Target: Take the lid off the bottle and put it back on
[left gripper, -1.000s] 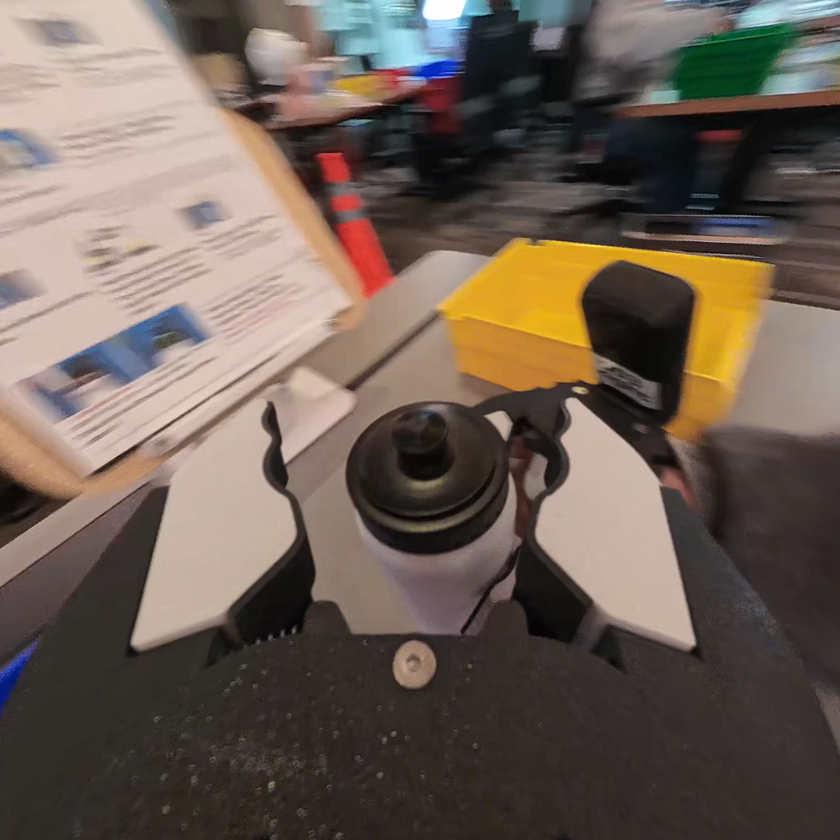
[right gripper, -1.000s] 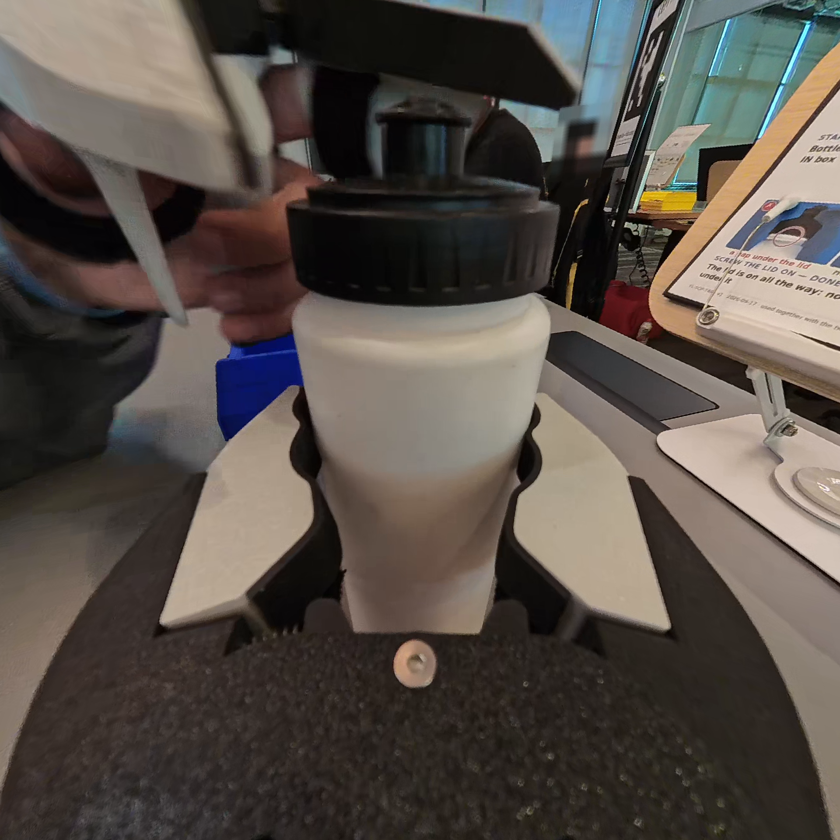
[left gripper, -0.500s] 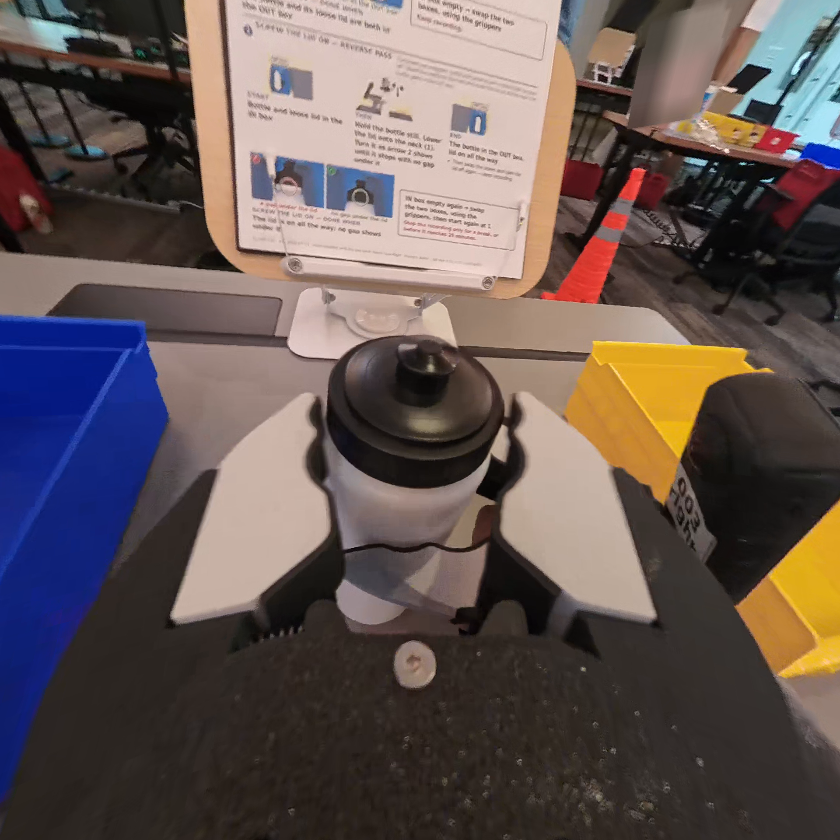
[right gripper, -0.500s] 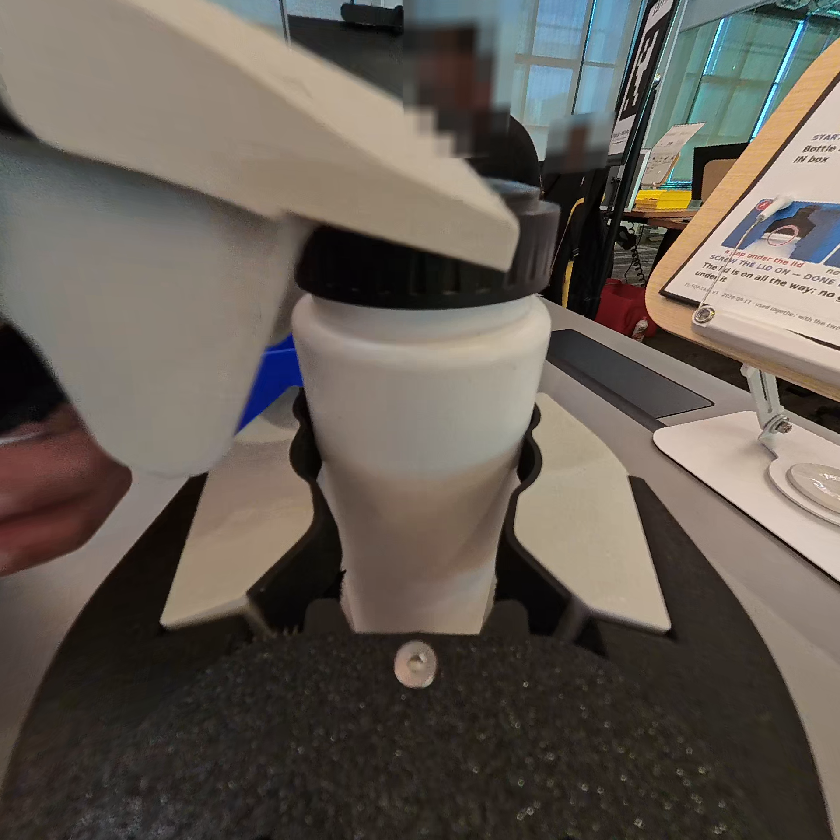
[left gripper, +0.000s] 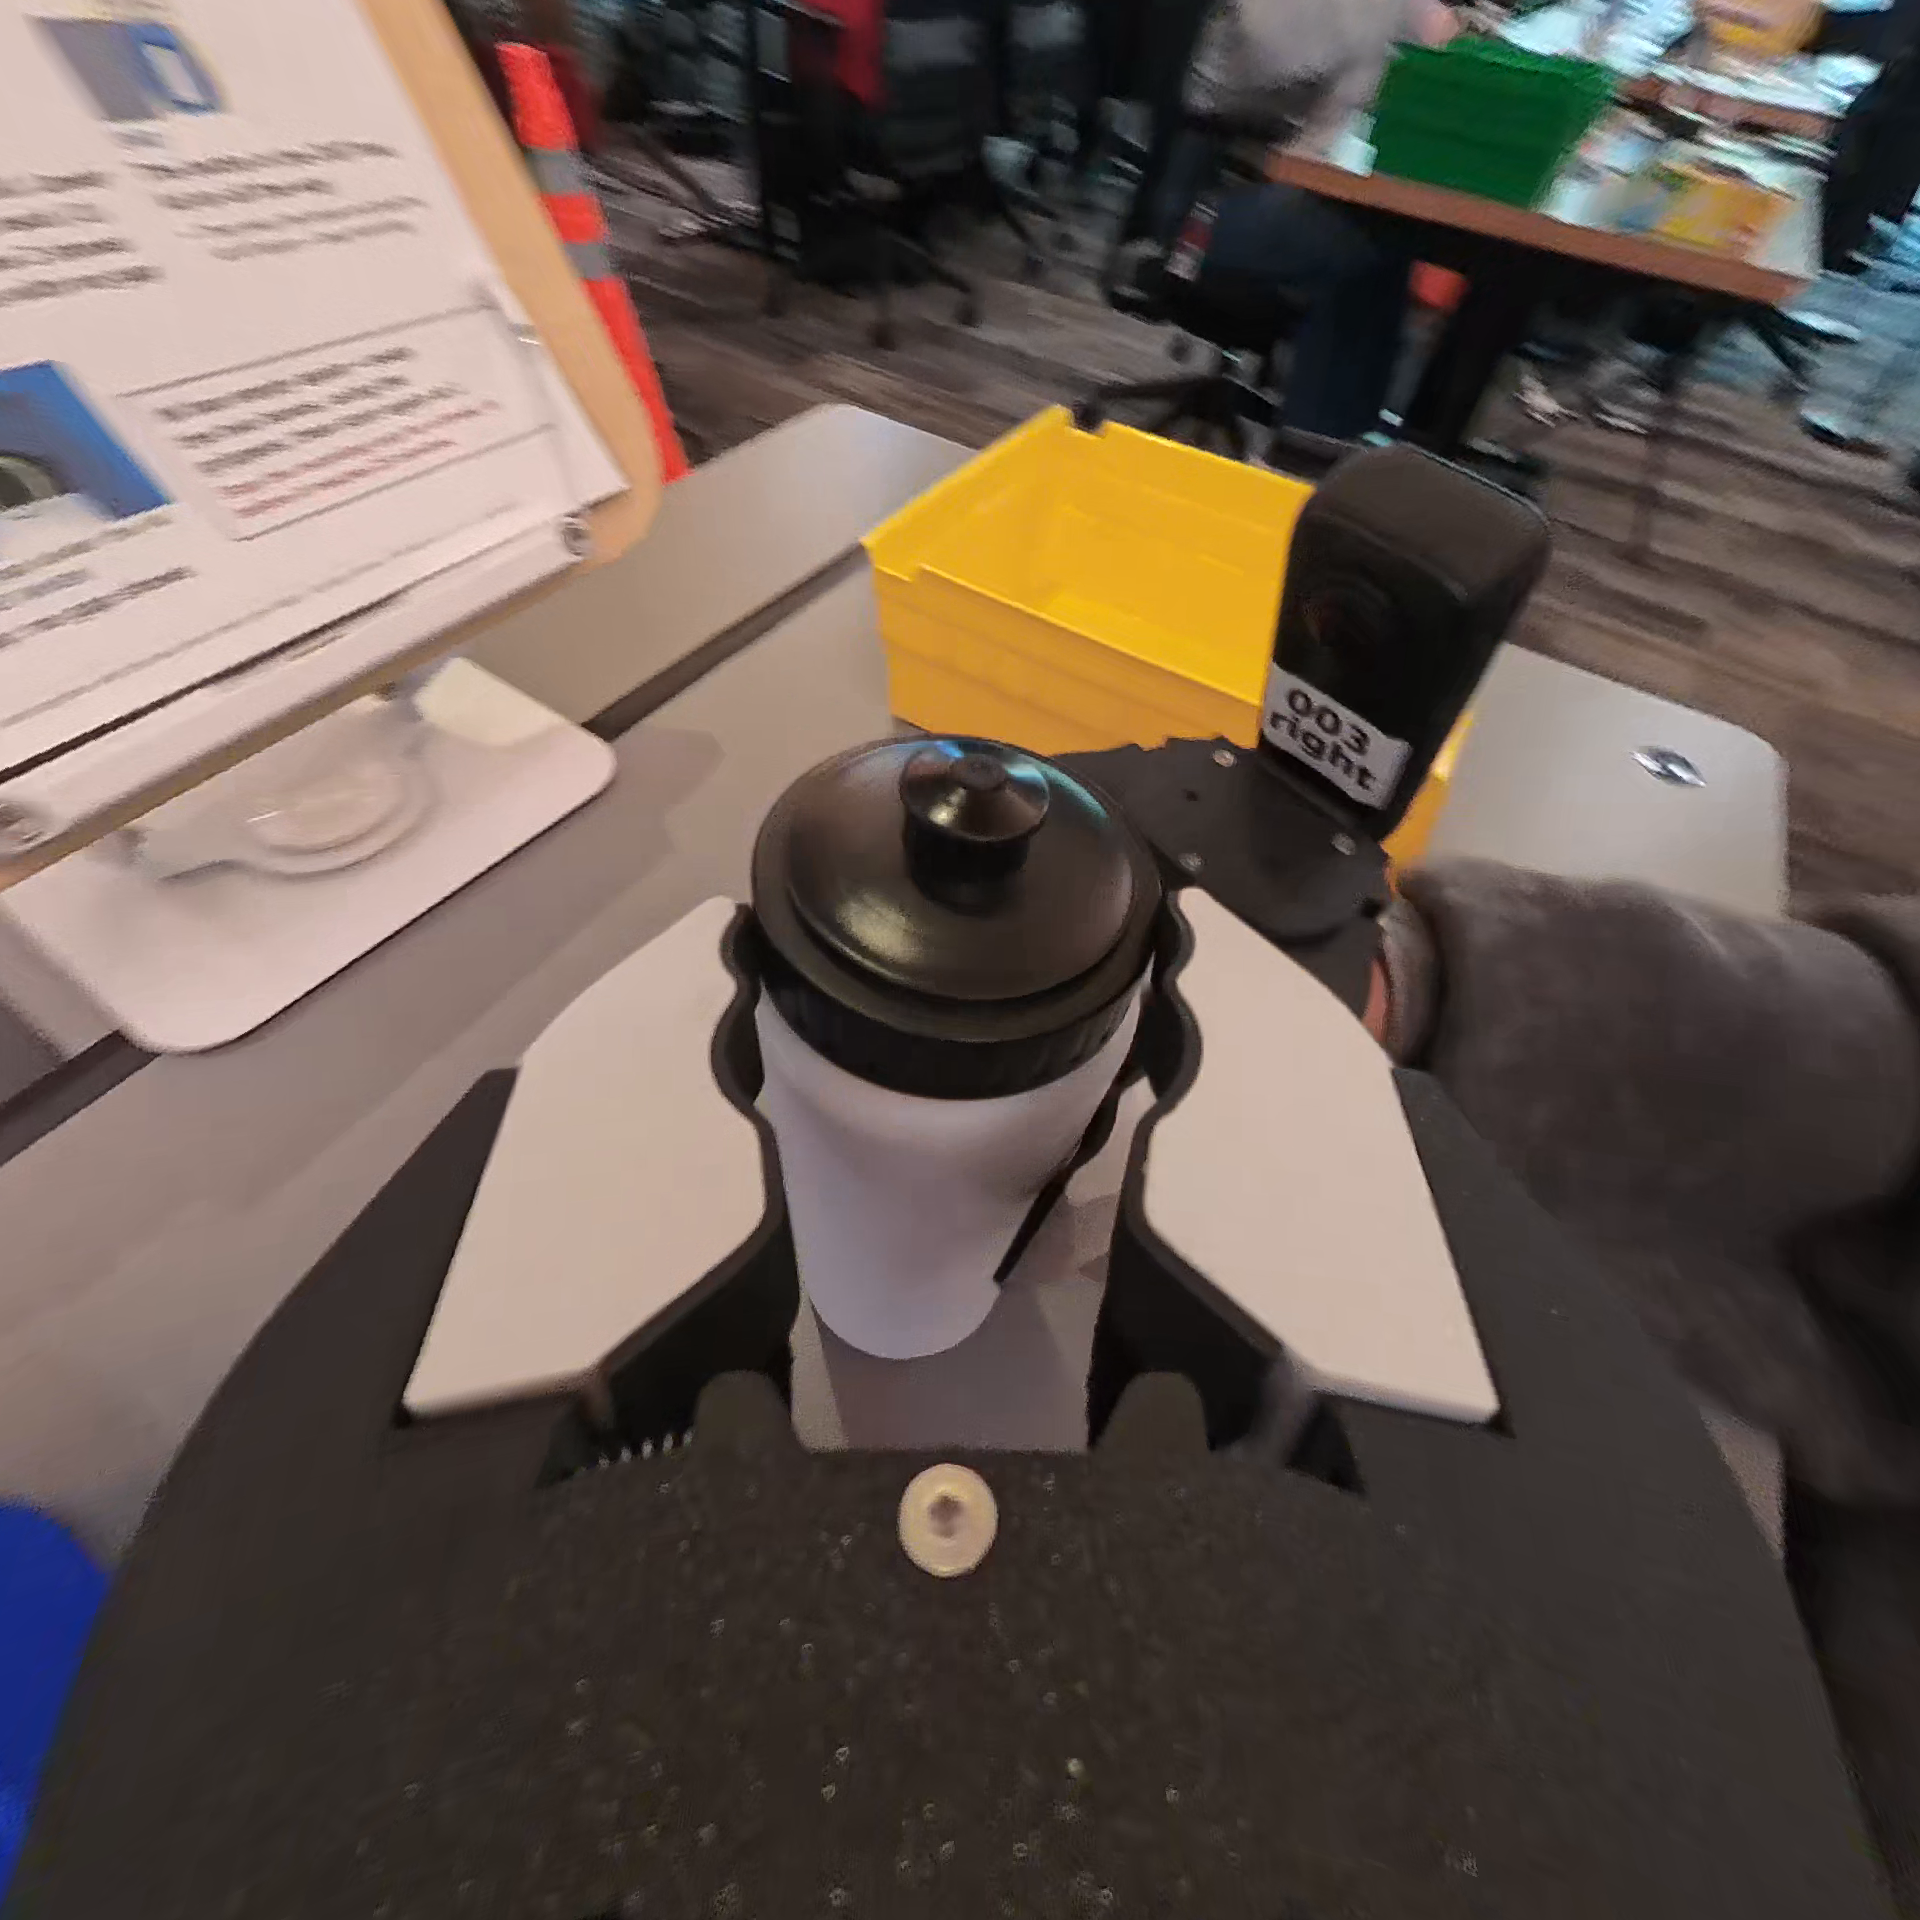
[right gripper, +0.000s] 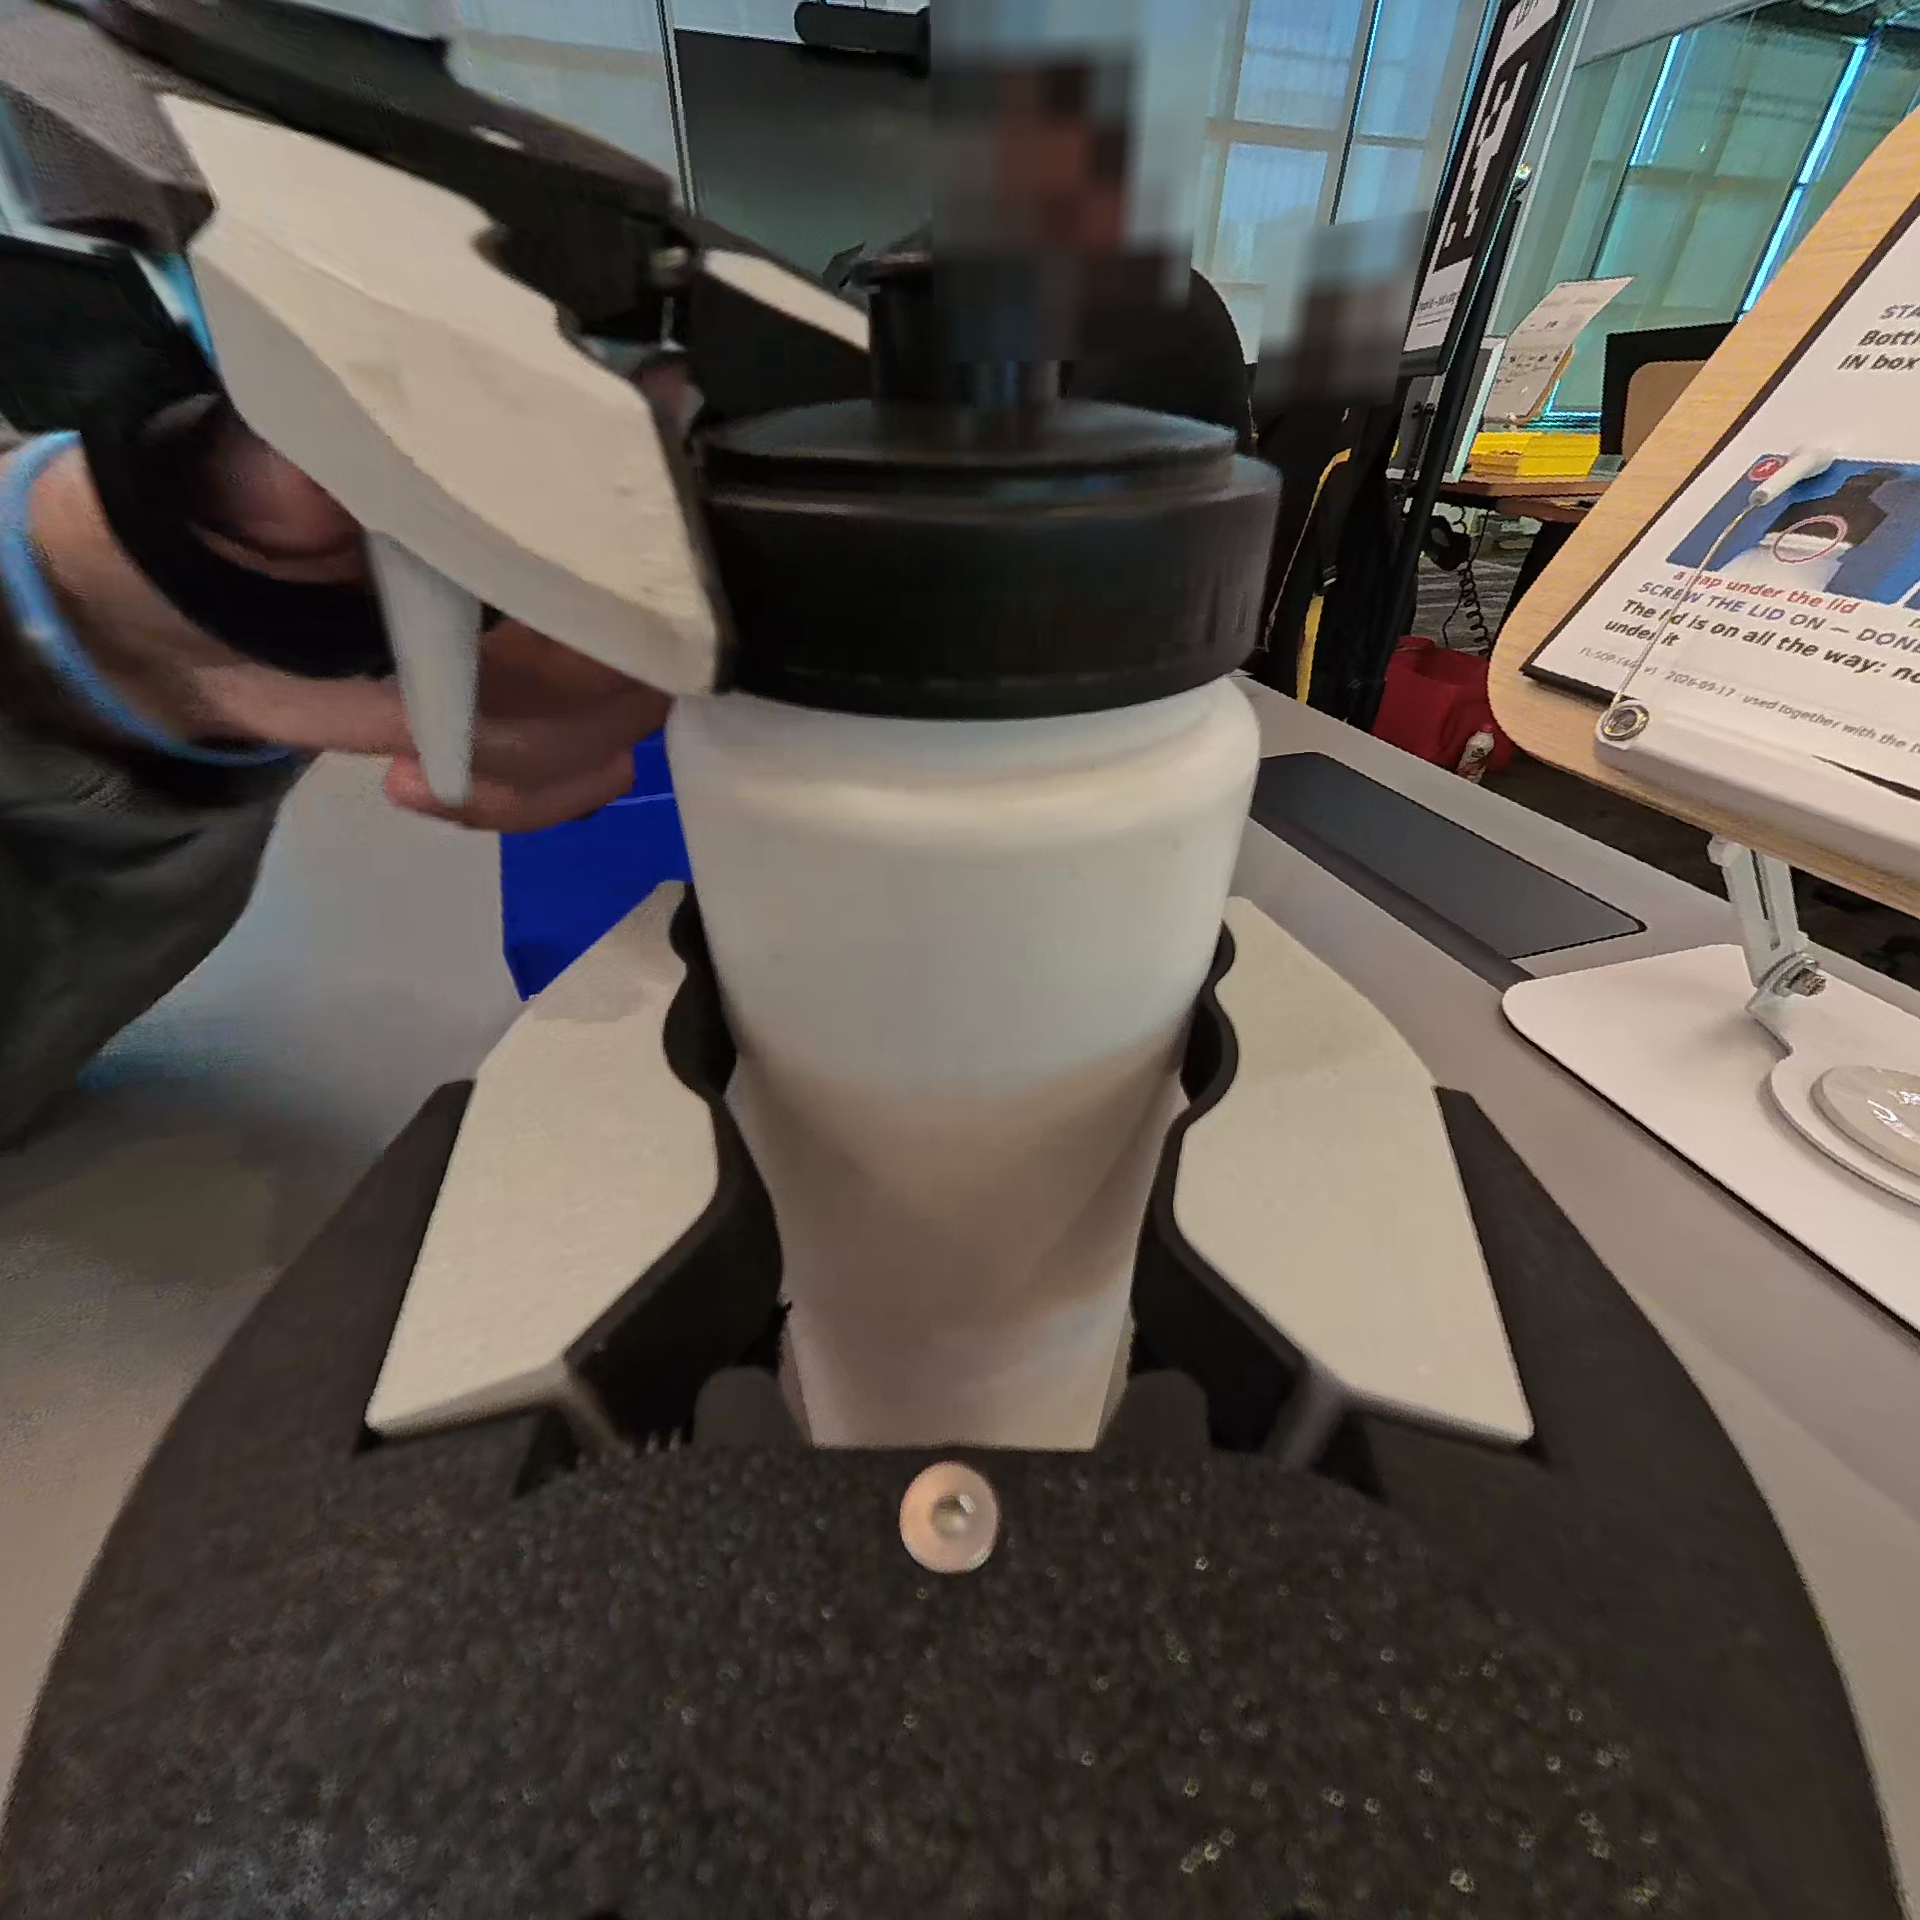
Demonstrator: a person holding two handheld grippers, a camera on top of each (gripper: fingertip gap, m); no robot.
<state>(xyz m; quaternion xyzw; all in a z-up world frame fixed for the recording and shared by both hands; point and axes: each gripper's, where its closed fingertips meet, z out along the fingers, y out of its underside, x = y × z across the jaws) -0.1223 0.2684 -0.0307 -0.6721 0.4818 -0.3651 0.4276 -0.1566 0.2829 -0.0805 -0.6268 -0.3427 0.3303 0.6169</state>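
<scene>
The left gripper (left gripper: pixel 951 997) has swung round the black lid (left gripper: pixel 954 914), jaws clamped on its rim, so twisting's under way (lid seated on the bottle (right gripper: pixel 961 987)); right gripper (right gripper: pixel 951 1039) clamps the body, beside the yellow bin (left gripper: pixel 1081 582).

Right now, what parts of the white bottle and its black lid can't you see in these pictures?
- Bottom of the bottle: hidden in both wrist views by the gripper bodies.
- Far side of the lid: in the right wrist view, the left gripper covers its left edge; a mosaic patch hides the spout tip.
- Whether the lid is fully screwed down: cannot tell in either view.
- Inside of the bottle: its white wall hides it.
</scene>
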